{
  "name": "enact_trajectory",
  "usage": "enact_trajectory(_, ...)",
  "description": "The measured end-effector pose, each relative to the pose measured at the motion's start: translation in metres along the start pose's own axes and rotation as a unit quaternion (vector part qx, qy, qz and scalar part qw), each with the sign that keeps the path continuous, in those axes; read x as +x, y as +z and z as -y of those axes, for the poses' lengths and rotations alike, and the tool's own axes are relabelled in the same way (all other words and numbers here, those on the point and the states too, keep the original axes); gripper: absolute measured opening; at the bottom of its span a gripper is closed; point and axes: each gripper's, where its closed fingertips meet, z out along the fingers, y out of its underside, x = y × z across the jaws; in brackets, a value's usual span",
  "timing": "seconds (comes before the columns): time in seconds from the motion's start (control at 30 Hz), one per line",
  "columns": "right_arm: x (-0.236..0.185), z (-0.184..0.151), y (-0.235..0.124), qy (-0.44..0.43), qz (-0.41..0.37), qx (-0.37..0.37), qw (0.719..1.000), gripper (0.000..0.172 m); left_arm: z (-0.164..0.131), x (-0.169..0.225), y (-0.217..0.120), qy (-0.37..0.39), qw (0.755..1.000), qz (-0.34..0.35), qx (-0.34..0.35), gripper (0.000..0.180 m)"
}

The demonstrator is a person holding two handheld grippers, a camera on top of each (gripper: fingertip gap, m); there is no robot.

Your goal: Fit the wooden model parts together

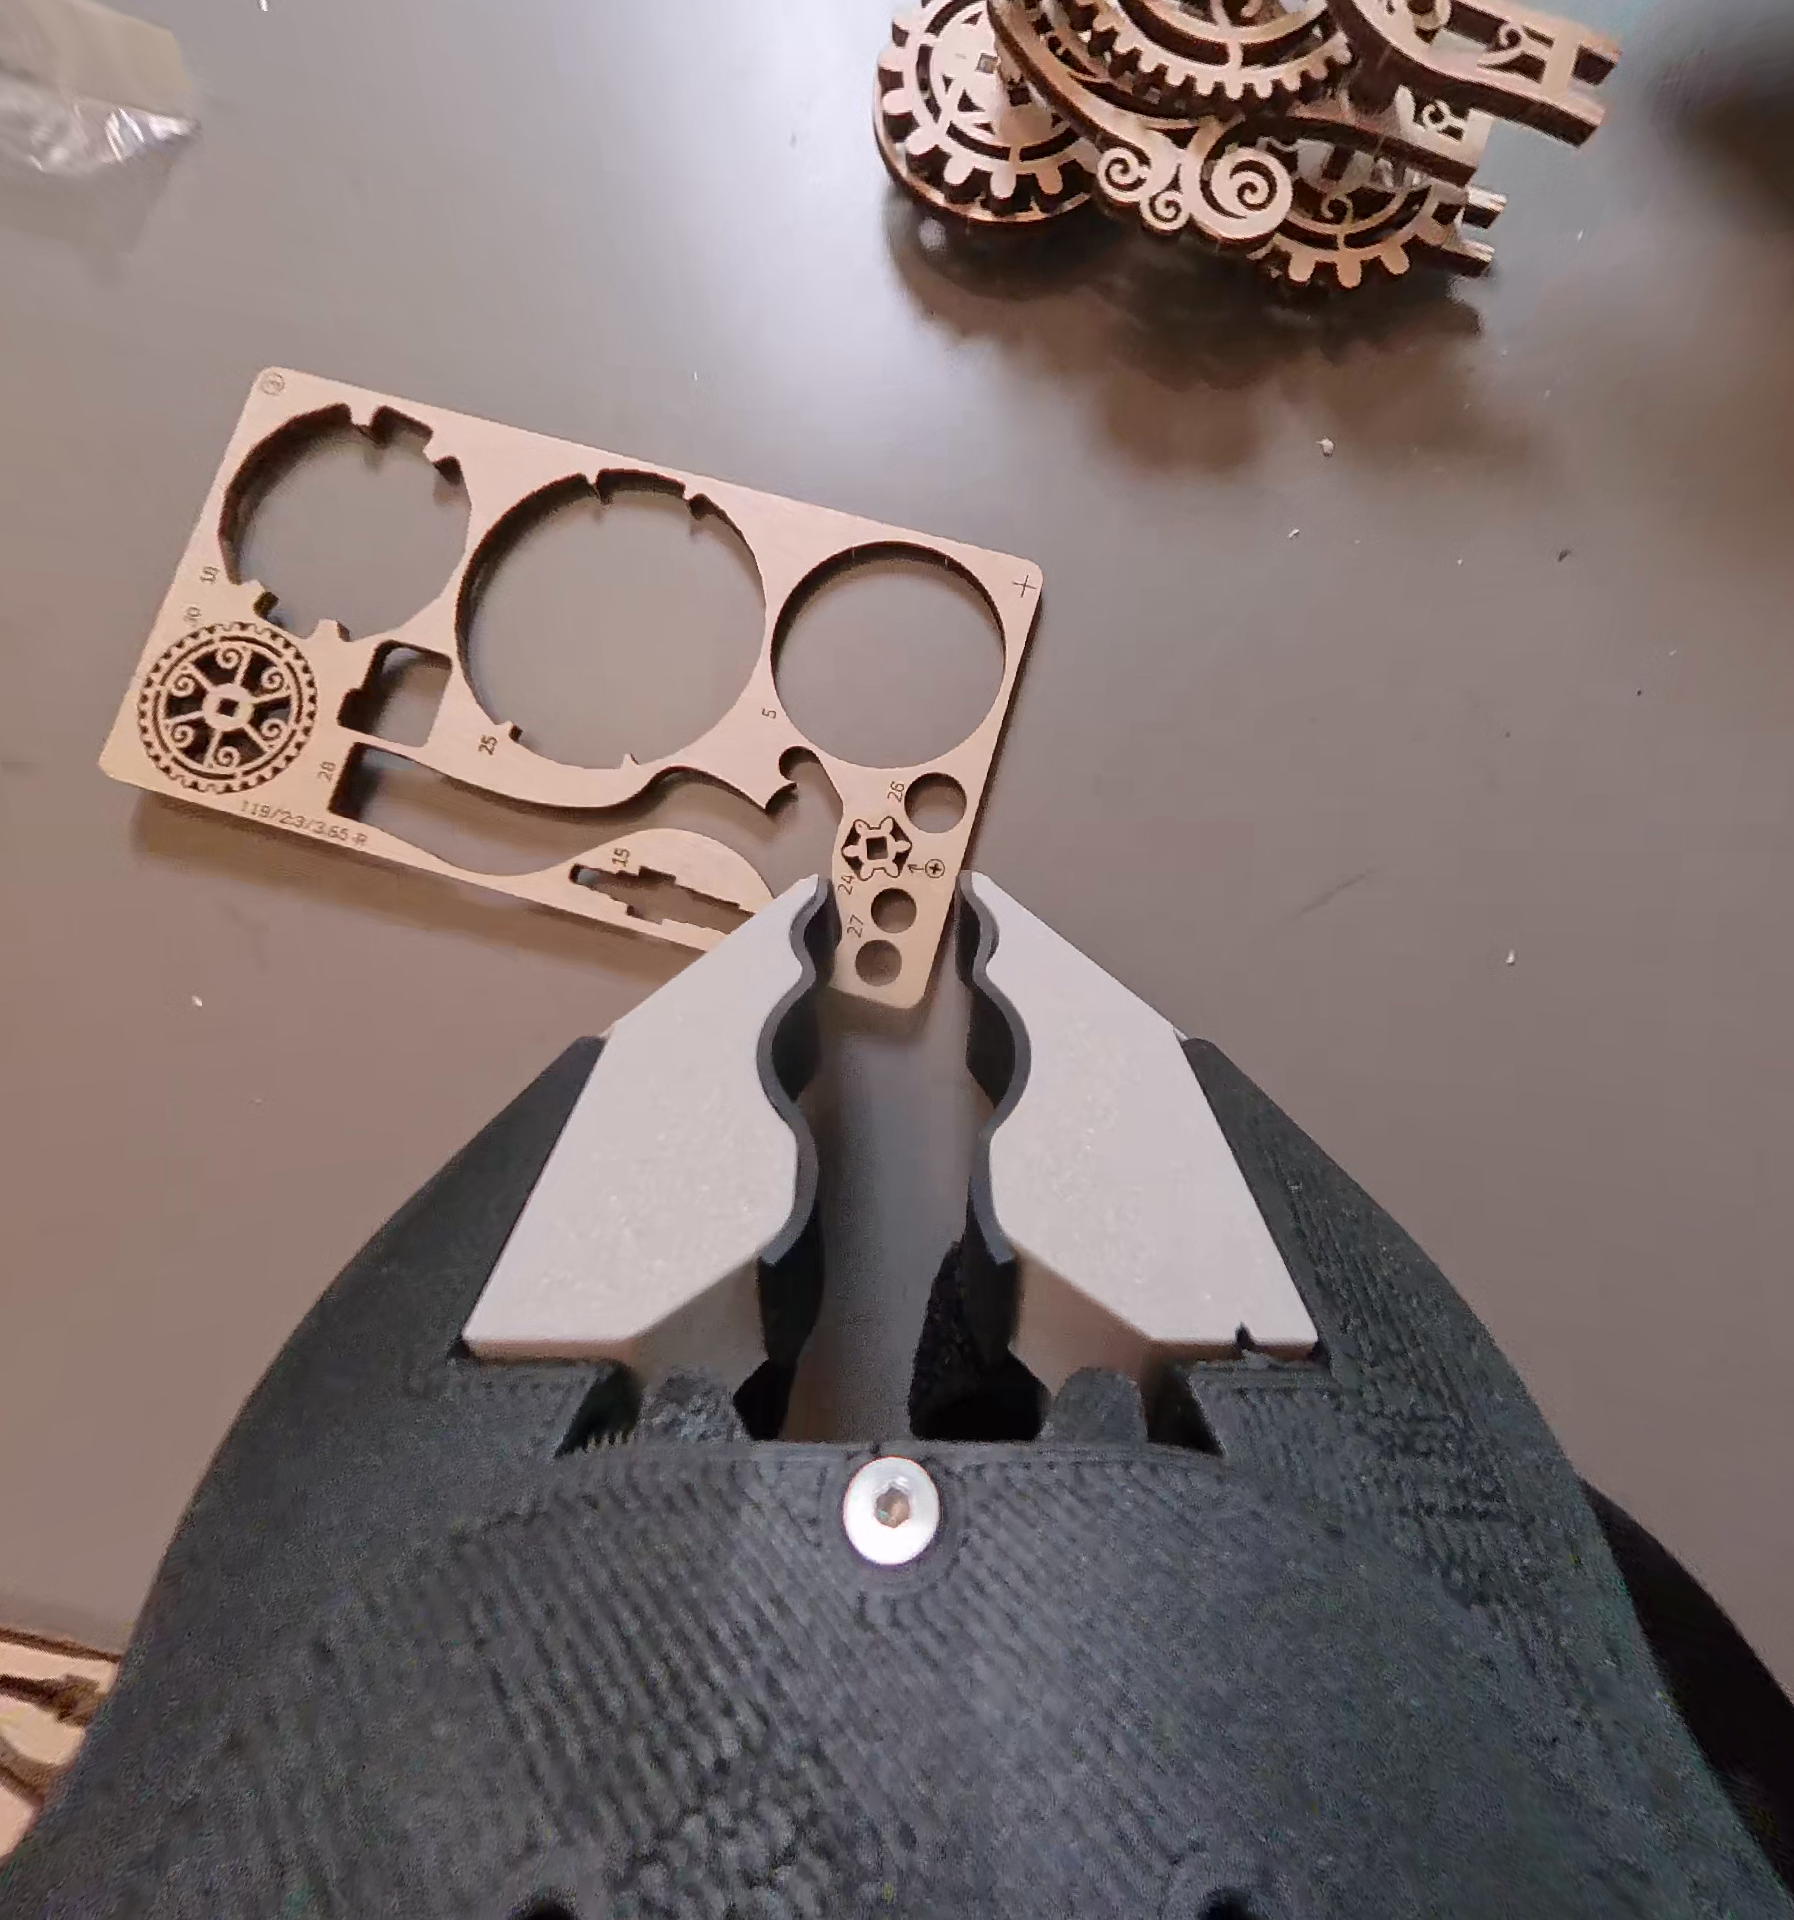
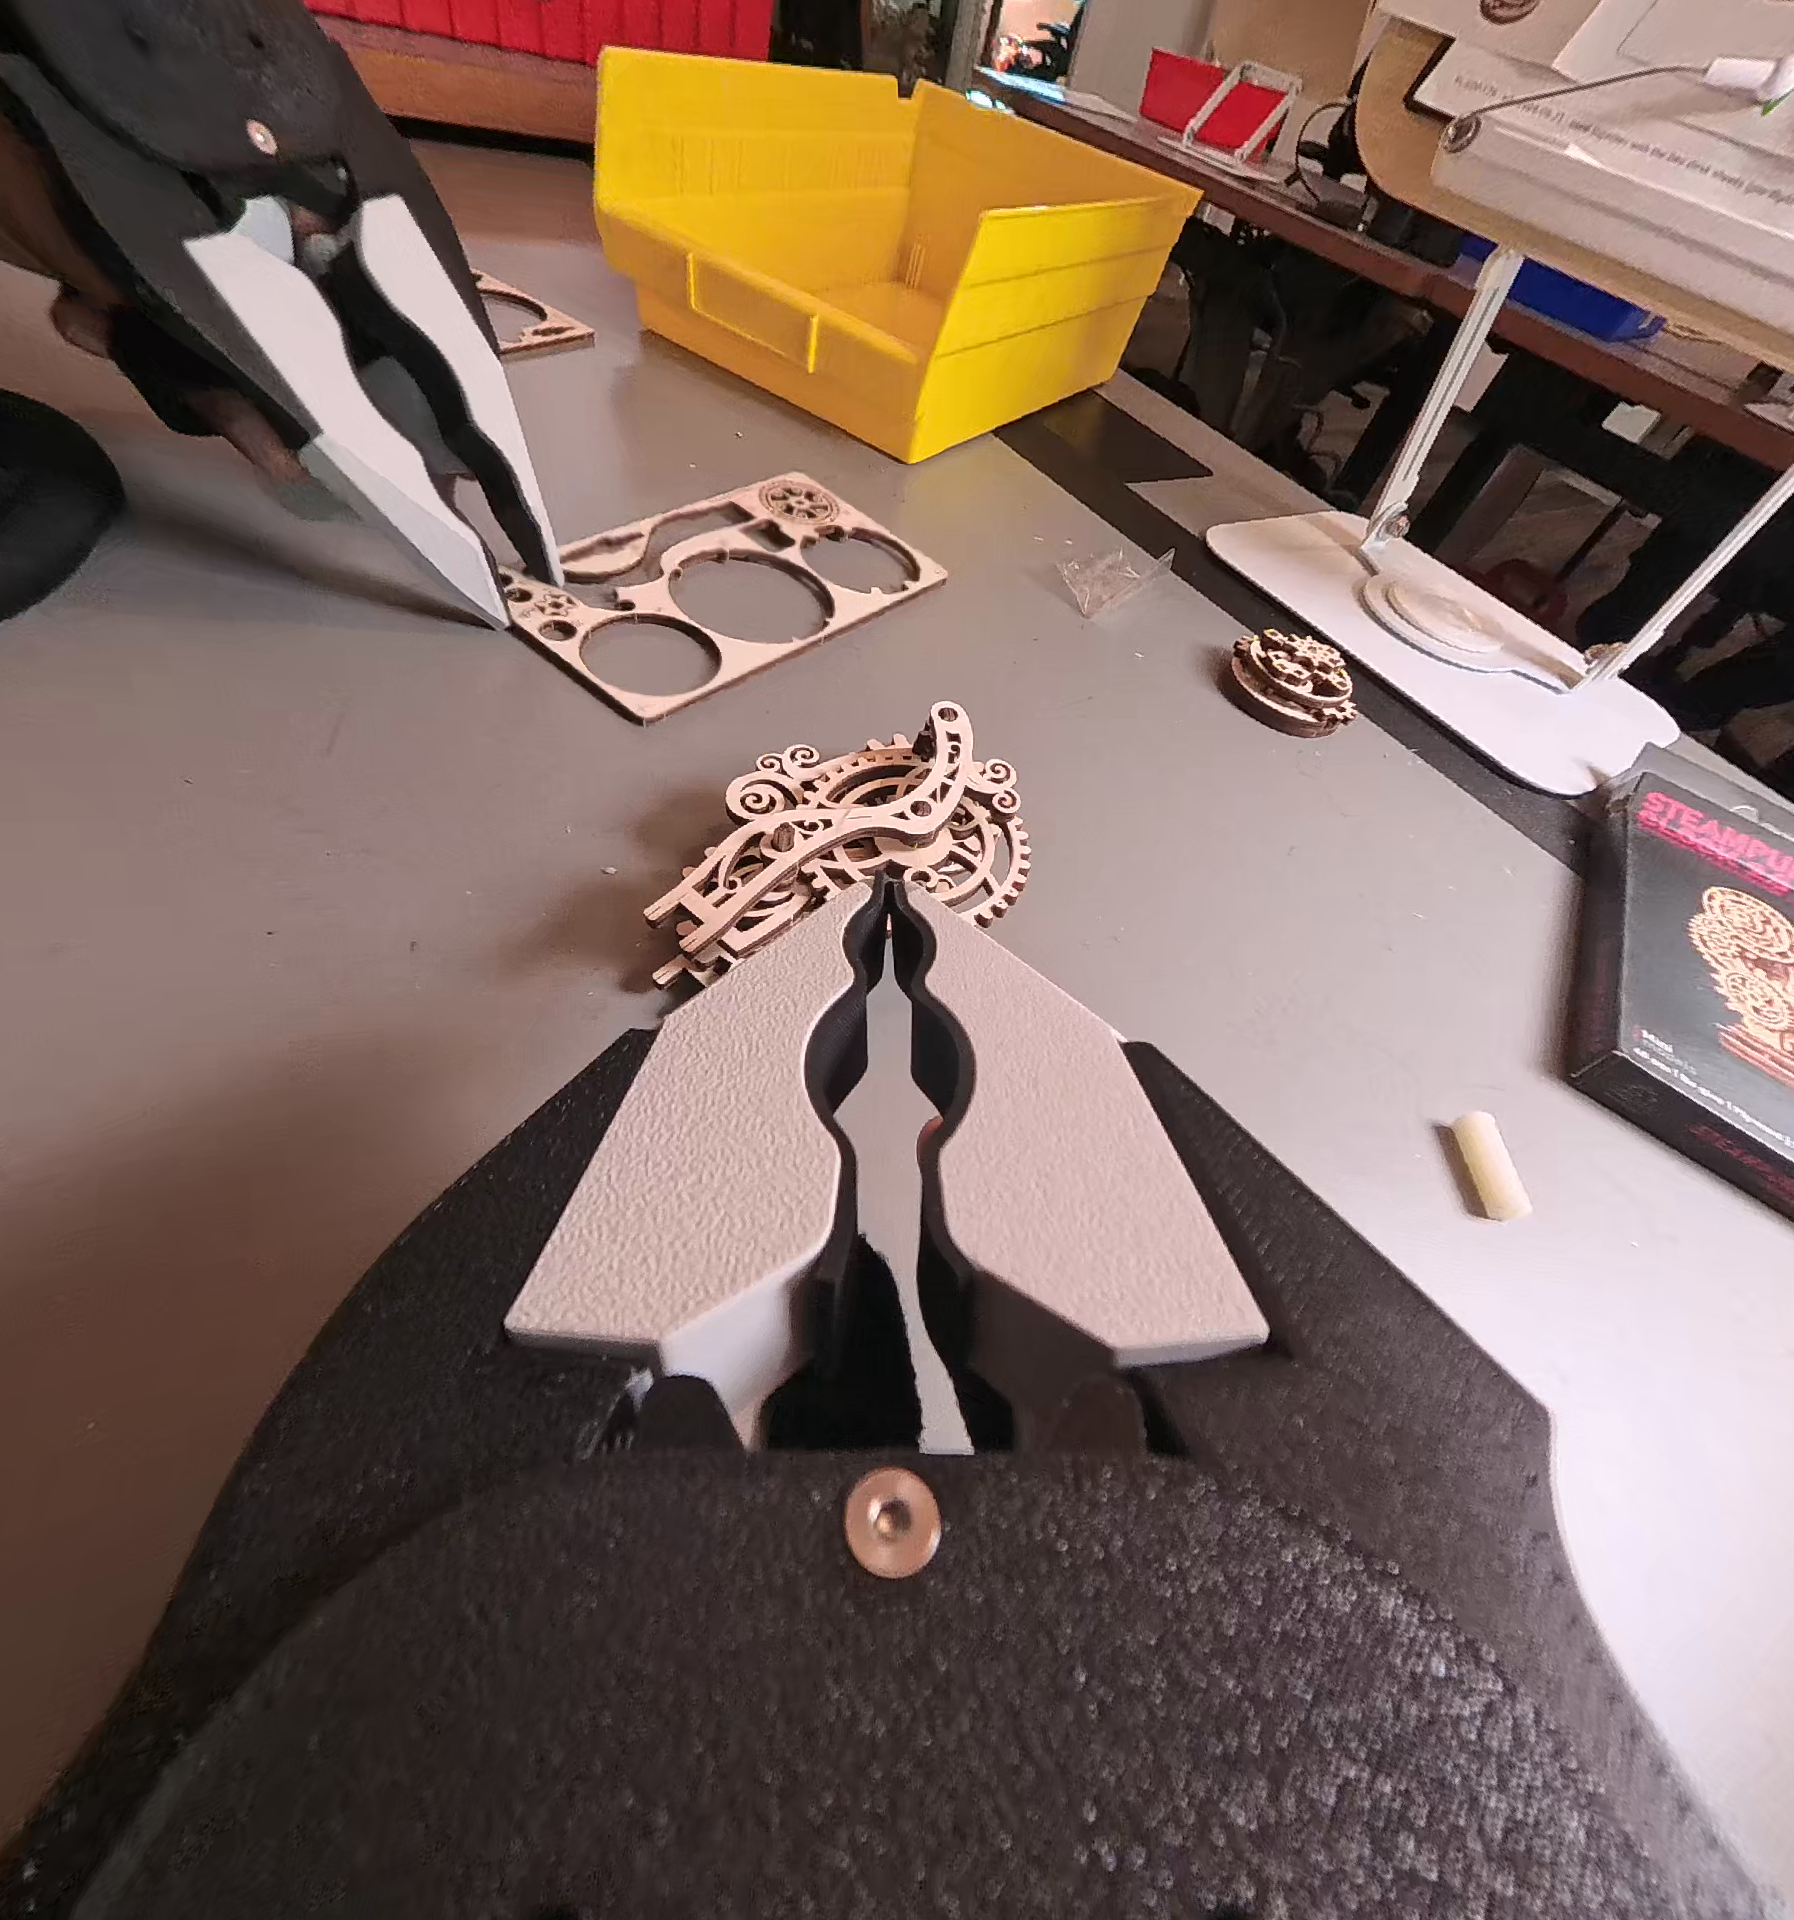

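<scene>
A thin wooden parts sheet (image 1: 758, 743) lies on the grey table (image 1: 1288, 831). Most of its parts are punched out, but a small gear (image 1: 225, 710) is still in it. My left gripper (image 1: 895, 899) straddles the sheet's narrow near corner, and both pads touch its edges. The right wrist view shows that gripper (image 2: 524, 597) tip-down on the sheet's corner (image 2: 607, 606). The half-built wooden gear model (image 2: 841, 831) lies flat; it also shows in the left wrist view (image 1: 1236, 177). My right gripper (image 2: 888, 896) is shut, its tips at the model's near edge.
A yellow bin (image 2: 976, 312) stands at the back. A white lamp base (image 2: 1392, 613), a small round gear assembly (image 2: 1293, 686), a black box (image 2: 1734, 1029) and a cream stick (image 2: 1490, 1164) are on the right. Another wooden sheet (image 2: 534, 322) lies behind the left gripper.
</scene>
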Motion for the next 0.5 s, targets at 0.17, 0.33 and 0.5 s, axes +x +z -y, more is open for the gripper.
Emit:
enact_trajectory(0.17, 0.003, 0.000, 0.000, 0.008, -0.001, 0.001, 1.000, 0.000, 0.005, -0.002, -0.001, 0.091, 0.993, 0.066, 0.028, 0.021)
enact_trajectory(0.33, 0.006, 0.001, -0.001, 0.019, 0.000, 0.007, 1.000, 0.000, 0.017, -0.012, -0.007, 0.167, 0.970, 0.164, 0.061, 0.021)
enact_trajectory(0.5, 0.005, 0.001, -0.002, 0.017, 0.003, 0.007, 1.000, 0.000, 0.034, -0.017, -0.016, 0.213, 0.945, 0.237, 0.076, 0.021)
